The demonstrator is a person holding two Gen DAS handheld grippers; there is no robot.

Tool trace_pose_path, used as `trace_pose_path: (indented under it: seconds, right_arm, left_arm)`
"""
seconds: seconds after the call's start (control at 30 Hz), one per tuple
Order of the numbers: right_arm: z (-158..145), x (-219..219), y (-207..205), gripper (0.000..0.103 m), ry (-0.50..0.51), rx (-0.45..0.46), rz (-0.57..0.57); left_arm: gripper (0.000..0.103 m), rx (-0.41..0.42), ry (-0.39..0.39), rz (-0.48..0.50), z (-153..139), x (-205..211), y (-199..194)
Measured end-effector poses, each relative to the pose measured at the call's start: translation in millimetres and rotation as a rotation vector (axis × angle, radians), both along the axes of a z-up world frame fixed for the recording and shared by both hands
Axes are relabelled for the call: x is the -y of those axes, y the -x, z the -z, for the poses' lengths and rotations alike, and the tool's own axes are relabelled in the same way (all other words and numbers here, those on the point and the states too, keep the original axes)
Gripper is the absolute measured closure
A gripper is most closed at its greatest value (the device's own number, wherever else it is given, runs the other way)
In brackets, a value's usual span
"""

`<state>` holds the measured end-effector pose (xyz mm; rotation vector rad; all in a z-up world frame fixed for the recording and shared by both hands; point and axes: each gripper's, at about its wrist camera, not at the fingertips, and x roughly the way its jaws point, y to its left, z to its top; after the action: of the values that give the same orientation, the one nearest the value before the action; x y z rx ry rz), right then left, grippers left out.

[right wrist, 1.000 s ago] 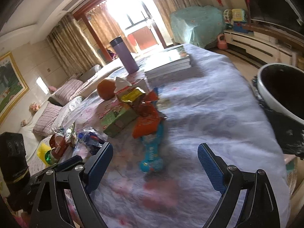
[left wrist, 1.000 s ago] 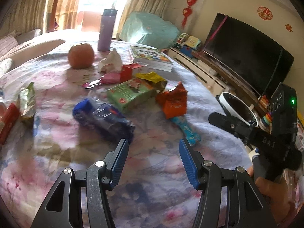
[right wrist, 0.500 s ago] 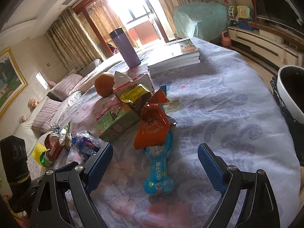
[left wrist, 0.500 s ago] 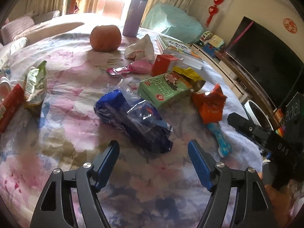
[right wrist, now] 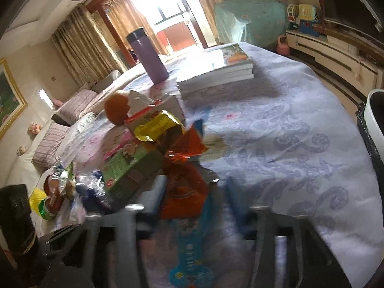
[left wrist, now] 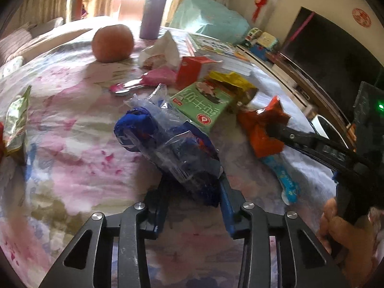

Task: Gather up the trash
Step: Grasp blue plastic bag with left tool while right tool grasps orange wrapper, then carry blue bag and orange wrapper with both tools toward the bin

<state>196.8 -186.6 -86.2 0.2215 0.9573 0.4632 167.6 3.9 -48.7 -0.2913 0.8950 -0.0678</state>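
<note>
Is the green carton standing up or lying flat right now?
Lying flat. The green carton rests on its broad side on the tablecloth, printed face up, with the yellow wrapper at its far end.

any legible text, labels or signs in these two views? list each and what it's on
"DAS": on the black arm of the right hand-held gripper, blurred but readable.
Green carton: large white characters and a round red seal, too distorted to read.
Light blue wrapper: print too blurred.
Book cover: title too small.
Round red wall sign: not legible.
</note>
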Motion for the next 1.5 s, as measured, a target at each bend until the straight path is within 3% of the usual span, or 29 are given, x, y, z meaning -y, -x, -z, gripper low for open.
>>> trace_pose_path:
  seconds: [0.1, 0.23, 0.87, 1.5]
  right_arm:
    - [1.2, 8.5, 0.0, 0.093, -0.023, -0.002, 0.009]
    - [-5.0, 19.8, 6.2, 0.1, -0.04, 0.02, 0.016]
    - [-39.8, 95.7, 37.4, 0.1, -0.047, 0.095, 0.13]
    - [-56.7, 165.3, 54.7, 0.1, -0.034, 0.133, 0.278]
  left_arm:
    - [0.069, 0.008, 0.005, 0.025, -0.9, 5.2, -3.1]
    - [0.07, 0.025, 0.019, 0.064, -3.1, 13.1, -4.3]
    - [0.071, 0.038, 0.012, 0.298, 3.4, 82.2, -21.4]
    - [0.071, 0.079, 0.002, 0.426, -11.0, 144.8, -53.9]
